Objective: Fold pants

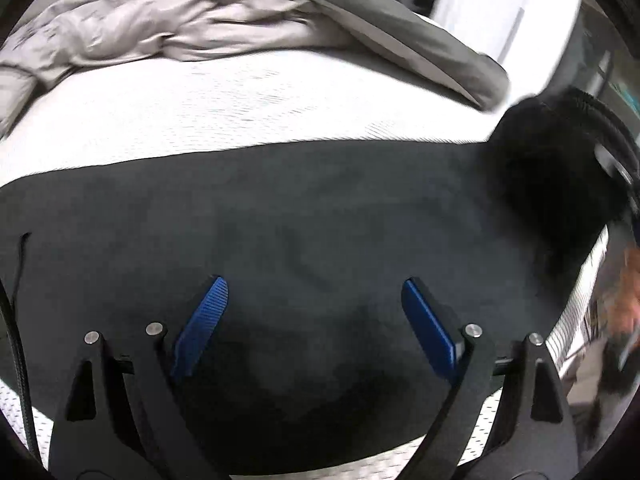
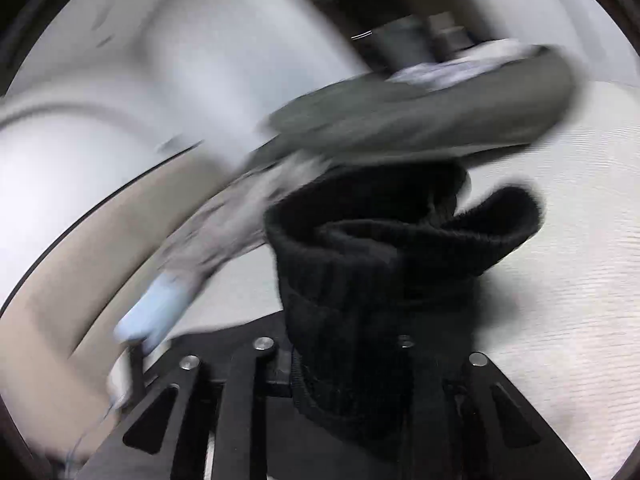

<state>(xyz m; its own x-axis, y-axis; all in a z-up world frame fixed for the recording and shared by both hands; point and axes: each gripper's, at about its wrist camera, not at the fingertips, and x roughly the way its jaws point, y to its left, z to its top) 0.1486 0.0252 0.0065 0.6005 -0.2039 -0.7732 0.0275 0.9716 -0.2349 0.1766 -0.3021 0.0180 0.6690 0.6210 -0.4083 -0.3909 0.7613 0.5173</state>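
Honestly, much of the right wrist view is smeared with blur, so the room behind is only pale streaks and a tan curve. The right gripper [image 2: 356, 360] has its fingers buried in a bunched, ribbed black end of the pants [image 2: 384, 264]; neither pad shows, but the cloth stands up from between the arms as a thick roll, so the jaws are clamped on it. That raised end hangs above the white mattress [image 2: 560, 240], in front of a grey-green blanket [image 2: 440, 120]. A pale blue patch at the left is too smeared to identify.

From the left wrist view, the pants [image 1: 300, 220] lie spread flat as a dark band across the mattress [image 1: 240, 100], their right end lifted into a black lump at the frame's edge, where the other tool's dark housing is cut off. The left gripper [image 1: 316, 324] tilts downward over the flat cloth with its blue pads [image 1: 202, 320] wide apart and nothing pinched between them. Whether the tips touch the fabric is hard to say. Crumpled beige bedding [image 1: 160, 28] and the grey-green blanket [image 1: 400, 28] lie at the far side of the bed.
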